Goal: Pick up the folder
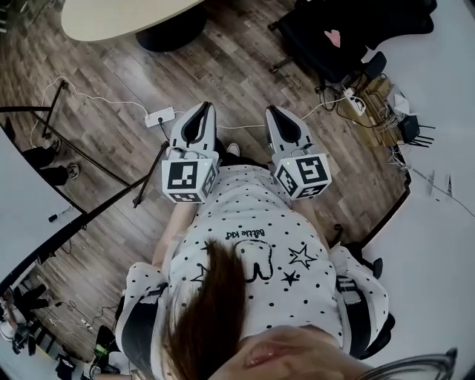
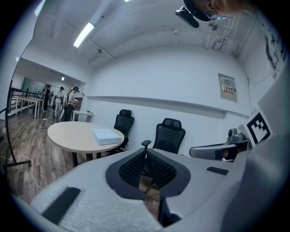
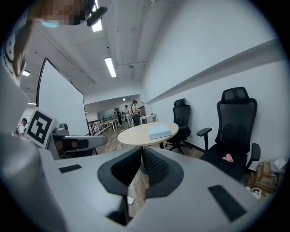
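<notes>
The folder [image 2: 107,136] is a flat, pale slab lying on a round beige table [image 2: 68,133] some way ahead. The right gripper view also shows the folder [image 3: 159,132] on that table [image 3: 136,135]. In the head view only the table's near edge [image 1: 111,18] shows, and the folder is out of frame. My left gripper [image 1: 202,108] and right gripper [image 1: 272,111] are held side by side in front of the person, over the wooden floor. Both point toward the table. The left gripper [image 2: 145,152] is shut and empty, and so is the right gripper [image 3: 142,156].
Two black office chairs [image 2: 170,136] stand behind the table by the white wall. Another black chair [image 3: 235,131] with a pink item [image 3: 227,157] on its seat is at my right. A power strip [image 1: 159,117] and cables lie on the floor. People [image 2: 61,100] stand far back.
</notes>
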